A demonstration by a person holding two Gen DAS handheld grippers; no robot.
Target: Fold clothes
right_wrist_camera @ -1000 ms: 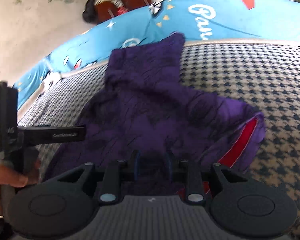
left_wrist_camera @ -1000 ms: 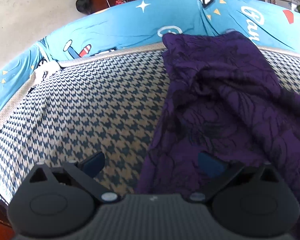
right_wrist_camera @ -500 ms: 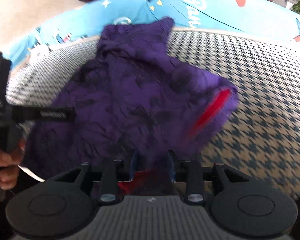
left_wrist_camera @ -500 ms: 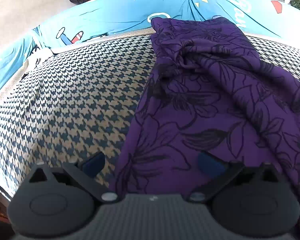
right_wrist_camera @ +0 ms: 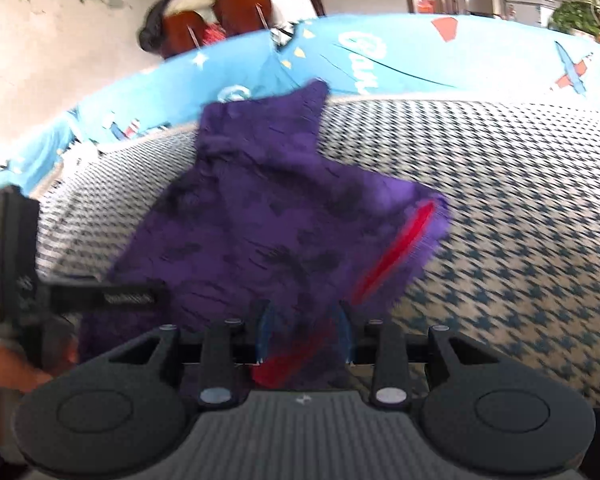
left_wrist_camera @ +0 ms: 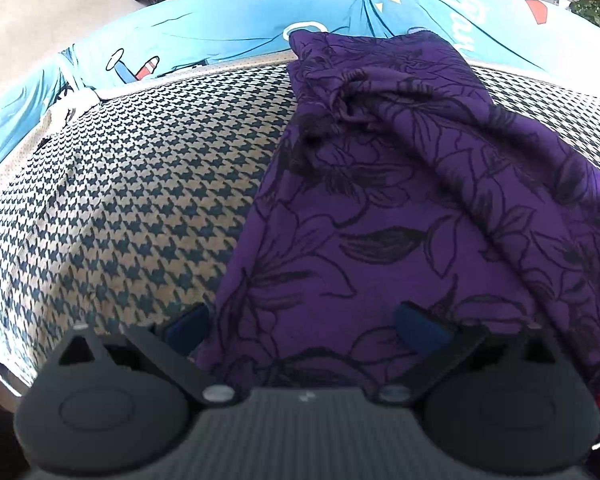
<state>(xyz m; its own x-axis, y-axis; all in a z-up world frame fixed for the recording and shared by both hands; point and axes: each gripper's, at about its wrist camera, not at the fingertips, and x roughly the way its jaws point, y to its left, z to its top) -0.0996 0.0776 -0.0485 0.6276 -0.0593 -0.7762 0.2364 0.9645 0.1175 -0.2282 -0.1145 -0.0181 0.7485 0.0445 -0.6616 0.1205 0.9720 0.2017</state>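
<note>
A purple garment [left_wrist_camera: 380, 208] with a black flower print lies crumpled on the houndstooth bed cover [left_wrist_camera: 132, 200]. My left gripper [left_wrist_camera: 304, 328] is open over the garment's near left edge. Cloth lies between its blue pads [left_wrist_camera: 188, 326], which stand far apart. In the right wrist view the same garment [right_wrist_camera: 268, 220] stretches toward me, and a red-trimmed edge [right_wrist_camera: 396, 252] shows at its right. My right gripper [right_wrist_camera: 305, 334] is shut on a bunch of this cloth with red trim. A hand [right_wrist_camera: 4, 372] with the left gripper's black body shows at the left edge.
A bright blue cartoon-print sheet [left_wrist_camera: 228, 28] rises along the far side of the bed. Beyond it stand wooden chairs [right_wrist_camera: 240, 12] and a pale wall. Bare houndstooth cover [right_wrist_camera: 520, 220] spreads to the right of the garment.
In the left wrist view the garment now fills more of the space between the fingers. In the right wrist view the garment has been drawn nearer, and more of the room beyond shows.
</note>
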